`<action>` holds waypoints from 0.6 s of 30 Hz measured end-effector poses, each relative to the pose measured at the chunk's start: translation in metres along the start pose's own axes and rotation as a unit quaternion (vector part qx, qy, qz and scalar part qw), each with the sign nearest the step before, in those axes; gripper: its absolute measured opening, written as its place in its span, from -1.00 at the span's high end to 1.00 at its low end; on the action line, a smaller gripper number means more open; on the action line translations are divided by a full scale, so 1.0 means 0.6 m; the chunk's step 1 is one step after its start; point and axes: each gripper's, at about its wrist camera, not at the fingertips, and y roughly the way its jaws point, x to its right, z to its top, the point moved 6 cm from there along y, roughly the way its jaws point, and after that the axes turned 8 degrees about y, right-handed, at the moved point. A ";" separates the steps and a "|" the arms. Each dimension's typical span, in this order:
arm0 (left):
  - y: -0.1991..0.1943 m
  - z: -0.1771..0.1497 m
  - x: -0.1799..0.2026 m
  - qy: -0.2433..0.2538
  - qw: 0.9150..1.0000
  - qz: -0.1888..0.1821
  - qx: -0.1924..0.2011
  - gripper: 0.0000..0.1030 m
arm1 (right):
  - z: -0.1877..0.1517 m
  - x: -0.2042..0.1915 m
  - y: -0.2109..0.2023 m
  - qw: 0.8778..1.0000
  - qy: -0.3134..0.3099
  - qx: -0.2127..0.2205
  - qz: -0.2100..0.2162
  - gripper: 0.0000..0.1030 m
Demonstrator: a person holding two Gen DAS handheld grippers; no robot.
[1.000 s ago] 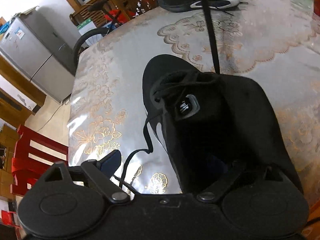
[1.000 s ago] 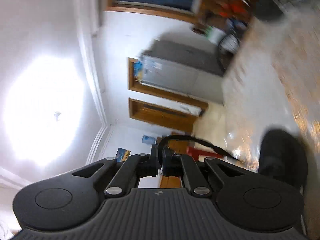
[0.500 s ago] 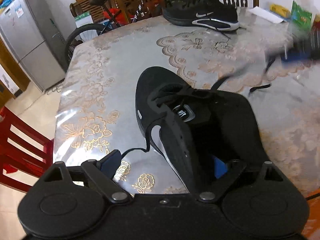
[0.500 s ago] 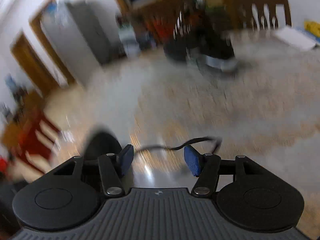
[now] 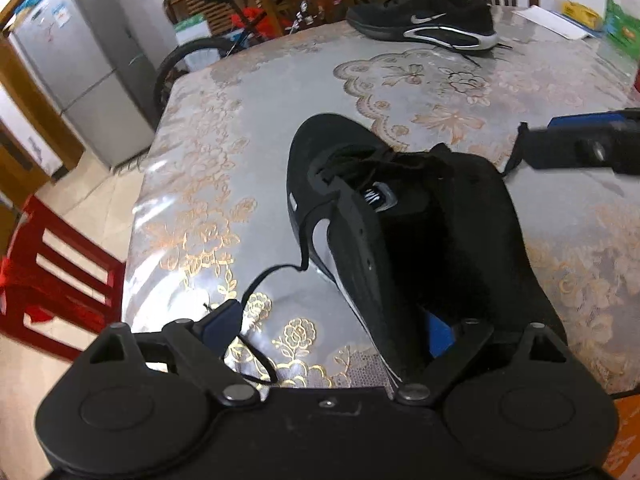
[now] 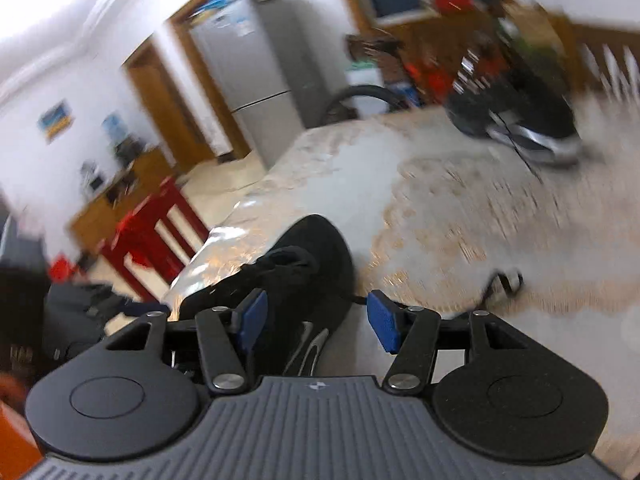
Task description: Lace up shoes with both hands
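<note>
The near shoe (image 5: 404, 216) is sitting on the table (image 5: 248, 128), tipped on its side with the opening facing the left gripper (image 5: 332, 324). That gripper's fingers are spread wide: one blue pad (image 5: 224, 320) is outside the shoe, the other is inside the heel opening, so the shoe's side wall is standing between them, not clamped. A lace (image 5: 276, 272) is trailing from the eyelets past the left pad. The right gripper (image 6: 316, 316) is hanging released beside the shoe's toe. A second shoe (image 5: 424, 20) is lying well apart at the far edge
</note>
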 end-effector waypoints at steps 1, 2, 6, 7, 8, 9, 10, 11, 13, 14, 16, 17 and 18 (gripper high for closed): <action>0.001 -0.002 -0.001 -0.006 1.000 0.001 -0.002 -0.76 | -0.003 -0.010 0.003 1.000 -0.020 -0.001 -0.001 -0.15; 0.000 -0.002 -0.002 -0.008 1.000 0.002 -0.003 -0.76 | -0.007 -0.019 0.006 0.999 -0.039 -0.002 -0.003 -0.15; -0.004 -0.004 -0.003 -0.005 1.000 0.005 0.003 -0.76 | -0.015 -0.034 0.019 0.999 -0.048 -0.017 0.000 -0.15; -0.005 -0.005 -0.003 -0.001 1.000 0.004 0.006 -0.76 | -0.014 -0.034 0.024 0.999 -0.047 -0.018 -0.005 -0.15; -0.003 -0.005 -0.004 -0.002 1.000 0.000 0.008 -0.76 | -0.013 -0.034 0.029 0.999 -0.047 -0.019 -0.010 -0.15; -0.002 -0.005 -0.005 -0.002 1.000 -0.005 0.010 -0.76 | -0.014 -0.035 0.031 0.999 -0.046 -0.018 -0.020 -0.15; -0.001 -0.005 -0.006 -0.003 1.000 -0.009 0.011 -0.76 | -0.016 -0.036 0.033 0.998 -0.045 -0.018 -0.030 -0.15; 0.000 -0.005 -0.007 -0.003 1.000 -0.014 0.013 -0.76 | -0.021 -0.039 0.029 0.998 -0.042 -0.016 -0.036 -0.15; 0.003 -0.005 -0.009 -0.004 1.000 -0.023 0.016 -0.76 | -0.024 -0.049 0.026 0.998 -0.046 -0.016 -0.045 -0.15; 0.004 -0.005 -0.010 -0.005 0.999 -0.028 0.018 -0.76 | -0.027 -0.054 0.023 0.997 -0.051 -0.014 -0.052 -0.15; 0.006 -0.005 -0.011 -0.006 0.999 -0.042 0.026 -0.76 | -0.032 -0.063 0.019 0.996 -0.059 -0.011 -0.065 -0.15; 0.007 -0.005 -0.012 -0.006 0.998 -0.049 0.029 -0.76 | -0.035 -0.069 0.017 0.995 -0.064 -0.009 -0.071 -0.15; 0.008 -0.005 -0.011 -0.004 0.998 -0.053 0.032 -0.76 | -0.038 -0.075 0.013 0.995 -0.072 -0.005 -0.076 -0.16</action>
